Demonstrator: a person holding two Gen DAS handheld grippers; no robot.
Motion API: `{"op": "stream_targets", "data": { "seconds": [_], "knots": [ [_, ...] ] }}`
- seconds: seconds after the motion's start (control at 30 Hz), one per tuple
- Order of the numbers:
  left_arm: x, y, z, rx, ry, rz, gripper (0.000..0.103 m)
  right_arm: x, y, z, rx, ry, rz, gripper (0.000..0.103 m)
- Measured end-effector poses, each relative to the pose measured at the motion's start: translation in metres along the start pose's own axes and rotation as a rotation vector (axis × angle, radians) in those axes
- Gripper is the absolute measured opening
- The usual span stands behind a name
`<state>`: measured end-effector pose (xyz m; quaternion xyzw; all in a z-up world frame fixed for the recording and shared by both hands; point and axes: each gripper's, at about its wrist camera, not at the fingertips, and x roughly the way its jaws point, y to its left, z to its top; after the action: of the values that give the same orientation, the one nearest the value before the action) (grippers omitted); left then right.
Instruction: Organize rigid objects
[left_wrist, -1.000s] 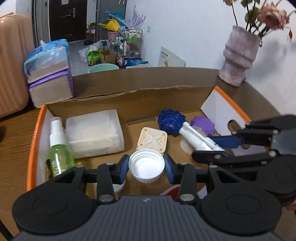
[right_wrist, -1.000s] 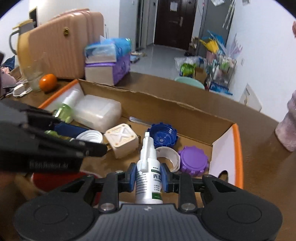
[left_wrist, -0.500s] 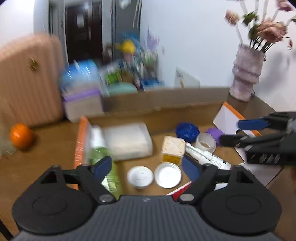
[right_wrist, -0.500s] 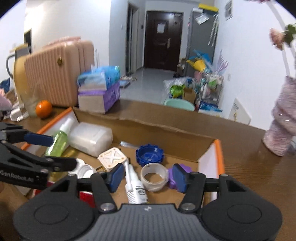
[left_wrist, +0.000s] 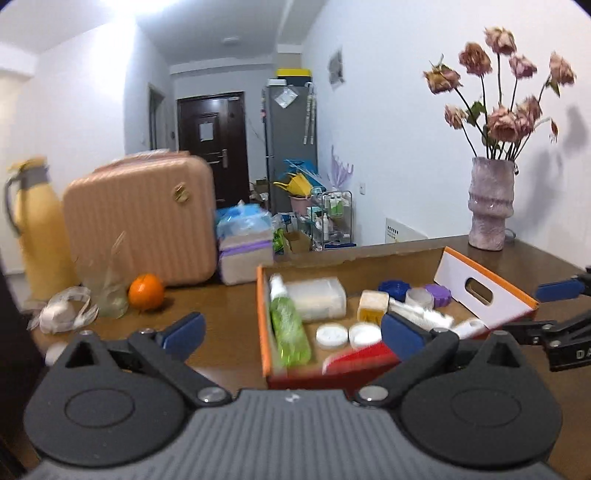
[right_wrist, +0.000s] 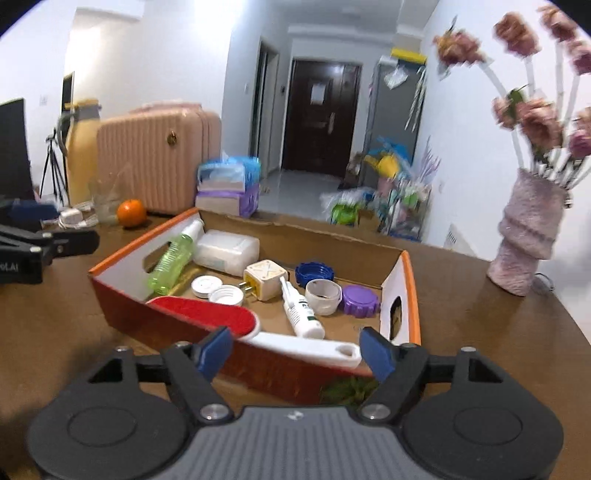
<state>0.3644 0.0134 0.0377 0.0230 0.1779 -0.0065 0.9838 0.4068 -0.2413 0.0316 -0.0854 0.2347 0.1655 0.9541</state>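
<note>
An orange-rimmed cardboard box (left_wrist: 260, 314) (right_wrist: 410, 280) sits on the brown table. It holds a green spray bottle (right_wrist: 171, 258), two white lids (right_wrist: 226, 295), a cream plug adapter (right_wrist: 264, 282), a white dropper bottle (right_wrist: 301, 314), blue, white and purple caps (right_wrist: 360, 299) and a red lint brush (right_wrist: 207, 314). My left gripper (left_wrist: 293, 332) hangs back from the box's near left corner, its jaws opening wide with nothing in them. My right gripper (right_wrist: 295, 352) is short of the box's near wall, its jaws also opening and empty.
Left of the box are an orange (left_wrist: 146, 291), a glass (left_wrist: 107, 291), a pink suitcase (left_wrist: 140, 221), a yellow jug (left_wrist: 37, 229) and stacked tissue packs (left_wrist: 243, 243). A vase of dried flowers (left_wrist: 489, 206) stands at the back right.
The left gripper let go of a white lid and the right gripper let go of the dropper bottle. Both now lie in the box. Both grippers drew back out of the box and opened.
</note>
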Motion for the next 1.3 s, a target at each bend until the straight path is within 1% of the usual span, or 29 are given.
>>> {"op": "stream_targets", "data": {
  "seconds": [0.1, 0.2, 0.27, 0.3, 0.4, 0.5, 0.57, 0.63, 0.7, 0.8, 0.87, 0.93, 1.0, 1.03, 1.1, 1.13, 1.23, 1.3],
  "knots": [
    [-0.024, 0.003, -0.018, -0.003, -0.013, 0.000, 0.103, -0.022, 0.012, -0.022, -0.001, -0.022, -0.024, 0.083],
    [-0.049, -0.004, -0.025, 0.016, -0.064, 0.003, 0.103, -0.048, 0.026, -0.039, -0.006, -0.058, -0.071, 0.083],
    [-0.066, -0.011, -0.029, 0.035, -0.099, 0.007, 0.103, -0.067, 0.032, -0.048, 0.016, -0.107, -0.097, 0.083],
    [-0.076, -0.013, -0.032, 0.039, -0.121, 0.013, 0.103, -0.079, 0.035, -0.053, 0.043, -0.139, -0.108, 0.085],
    [-0.113, -0.014, -0.049, 0.026, -0.186, 0.030, 0.103, -0.109, 0.042, -0.067, 0.115, -0.218, -0.101, 0.088],
    [-0.143, -0.007, -0.066, -0.025, -0.193, 0.078, 0.103, -0.134, 0.051, -0.083, 0.172, -0.259, -0.079, 0.089],
    [-0.161, -0.003, -0.075, -0.043, -0.193, 0.097, 0.103, -0.149, 0.062, -0.094, 0.174, -0.284, -0.083, 0.089],
    [-0.181, -0.001, -0.082, -0.020, -0.213, 0.104, 0.103, -0.166, 0.073, -0.105, 0.163, -0.322, -0.100, 0.089],
    [-0.202, -0.002, -0.088, 0.002, -0.227, 0.128, 0.103, -0.184, 0.084, -0.115, 0.147, -0.356, -0.122, 0.090],
    [-0.235, -0.003, -0.101, -0.009, -0.250, 0.125, 0.103, -0.216, 0.097, -0.132, 0.160, -0.397, -0.137, 0.092],
    [-0.251, -0.010, -0.111, 0.001, -0.262, 0.124, 0.103, -0.233, 0.103, -0.141, 0.149, -0.406, -0.145, 0.094],
    [-0.269, -0.018, -0.121, 0.018, -0.303, 0.119, 0.103, -0.251, 0.110, -0.152, 0.128, -0.401, -0.161, 0.096],
    [-0.287, -0.025, -0.129, 0.017, -0.348, 0.102, 0.103, -0.265, 0.117, -0.161, 0.153, -0.373, -0.190, 0.100],
    [-0.295, -0.028, -0.132, 0.018, -0.355, 0.075, 0.103, -0.271, 0.121, -0.164, 0.171, -0.355, -0.198, 0.100],
    [-0.306, -0.031, -0.138, 0.028, -0.334, 0.041, 0.103, -0.281, 0.131, -0.170, 0.178, -0.349, -0.208, 0.101],
    [-0.310, -0.033, -0.142, 0.031, -0.319, 0.037, 0.103, -0.286, 0.138, -0.173, 0.170, -0.358, -0.221, 0.101],
    [-0.318, -0.036, -0.151, 0.035, -0.272, 0.016, 0.103, -0.297, 0.154, -0.179, 0.126, -0.412, -0.261, 0.103],
    [-0.320, -0.036, -0.154, 0.019, -0.264, 0.002, 0.103, -0.299, 0.158, -0.179, 0.118, -0.430, -0.254, 0.103]
  ]
}}
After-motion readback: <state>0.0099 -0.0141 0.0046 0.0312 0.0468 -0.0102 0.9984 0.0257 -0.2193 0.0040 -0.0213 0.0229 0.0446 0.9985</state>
